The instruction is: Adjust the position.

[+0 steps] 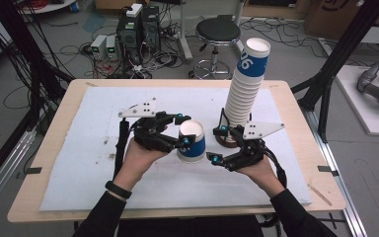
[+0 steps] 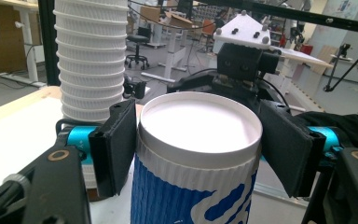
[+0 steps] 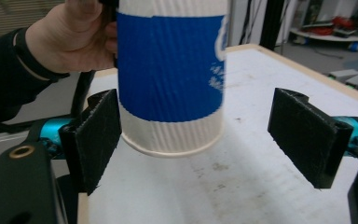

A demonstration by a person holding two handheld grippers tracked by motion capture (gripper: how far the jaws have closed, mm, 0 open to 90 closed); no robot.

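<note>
Left tongs (image 1: 183,131) clamped on blue-white cup (image 1: 191,140), off table. Right tongs (image 1: 218,144) wide, cup bottom between jaws, no pinch yet. Cup stack (image 1: 244,86) behind right tongs. Looks like handover pending.

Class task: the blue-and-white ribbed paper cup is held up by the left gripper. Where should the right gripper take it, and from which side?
Grip the blue-and-white ribbed paper cup low, on its white bottom band, coming from the side facing the right gripper. The left gripper already clamps the upper wall under the rim, and the base hangs free above the table, between the open fingers.
</note>
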